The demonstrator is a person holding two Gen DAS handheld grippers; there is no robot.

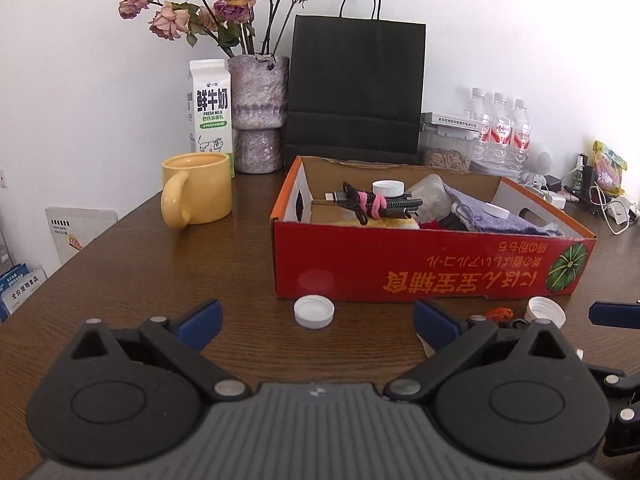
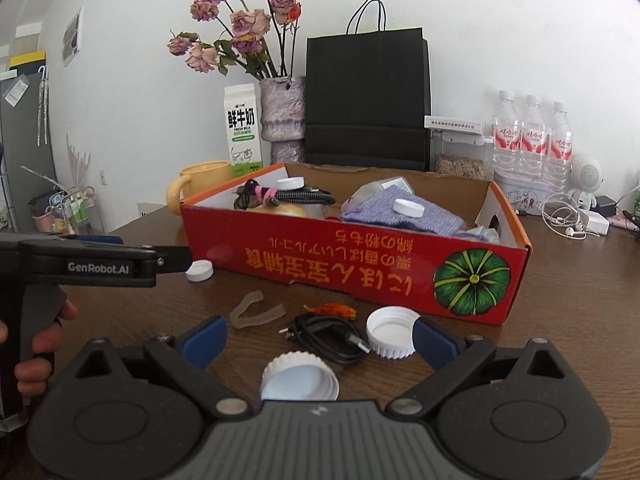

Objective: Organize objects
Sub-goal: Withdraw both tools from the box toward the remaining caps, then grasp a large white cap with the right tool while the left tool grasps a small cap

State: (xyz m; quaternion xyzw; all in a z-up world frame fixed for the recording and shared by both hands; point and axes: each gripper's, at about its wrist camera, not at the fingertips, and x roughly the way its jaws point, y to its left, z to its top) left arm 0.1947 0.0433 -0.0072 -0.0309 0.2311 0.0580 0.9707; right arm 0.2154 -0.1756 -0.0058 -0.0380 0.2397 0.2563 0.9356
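Note:
A red cardboard box [image 1: 432,268] [image 2: 360,264] holds a tied cable bundle [image 1: 376,204], white caps and a purple cloth [image 2: 404,216]. My left gripper [image 1: 318,326] is open, and a white cap [image 1: 314,311] [image 2: 199,270] lies on the table just ahead of its fingertips, untouched. My right gripper [image 2: 320,340] is open too. Between its fingers lie a black cable [image 2: 324,336] and a white cap [image 2: 300,378]; another ribbed cap [image 2: 390,338] [image 1: 546,312] touches its right finger. An orange scrap [image 2: 334,309] and a translucent band [image 2: 256,312] lie in front of the box.
A hand [image 2: 40,344] holds the left gripper [image 2: 180,258] at the left edge. A yellow mug [image 1: 198,188], milk carton [image 1: 210,108], vase of dried roses [image 1: 260,112], black paper bag [image 1: 356,88] and water bottles [image 2: 528,136] stand behind the box. Earphones [image 2: 564,220] lie at right.

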